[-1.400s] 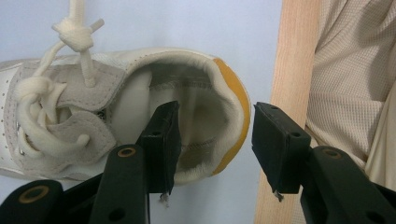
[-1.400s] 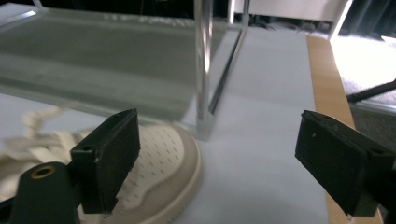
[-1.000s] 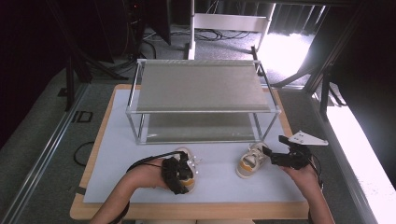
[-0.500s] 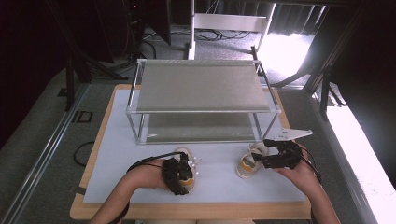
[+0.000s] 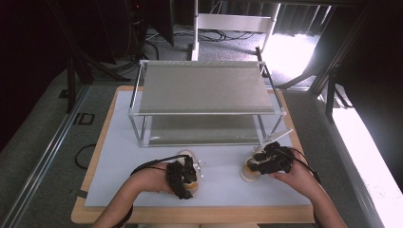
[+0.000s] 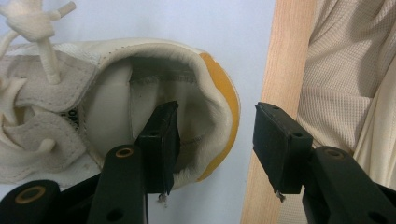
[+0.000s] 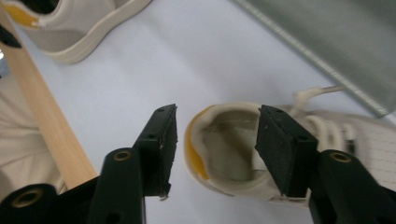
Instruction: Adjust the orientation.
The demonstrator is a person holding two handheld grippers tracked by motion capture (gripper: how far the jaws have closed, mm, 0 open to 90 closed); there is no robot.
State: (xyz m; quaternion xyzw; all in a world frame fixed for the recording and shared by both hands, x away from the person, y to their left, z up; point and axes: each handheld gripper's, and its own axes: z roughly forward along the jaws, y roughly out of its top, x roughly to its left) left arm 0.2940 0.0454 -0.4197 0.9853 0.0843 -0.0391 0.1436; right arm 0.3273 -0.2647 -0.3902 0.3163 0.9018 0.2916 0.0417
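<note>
The metal shelf rack is standing at the far middle of the white table mat, and both cream shoes are lying on the mat in front of it, on the person's side.

The left shoe is sitting off the rack's near left corner. The left gripper is holding over its heel just as it was a second ago, with no shift in place. In the left gripper view one jaw is reaching down inside the shoe's opening and the other is hanging outside, past the yellow heel patch and over the wooden table edge. The jaws are standing part spread; the inner pad looks to be against the lining, but the outer one is clear of the heel, so they are not pinching it.

The right shoe is lying off the rack's near right corner. The right gripper is now sitting farther left than a second ago, right over this shoe's heel. Its jaws have just been closing, and in the right gripper view the heel is between them, one jaw outside and one inside the opening; whether the pads are gripping yet, I cannot tell.
</note>
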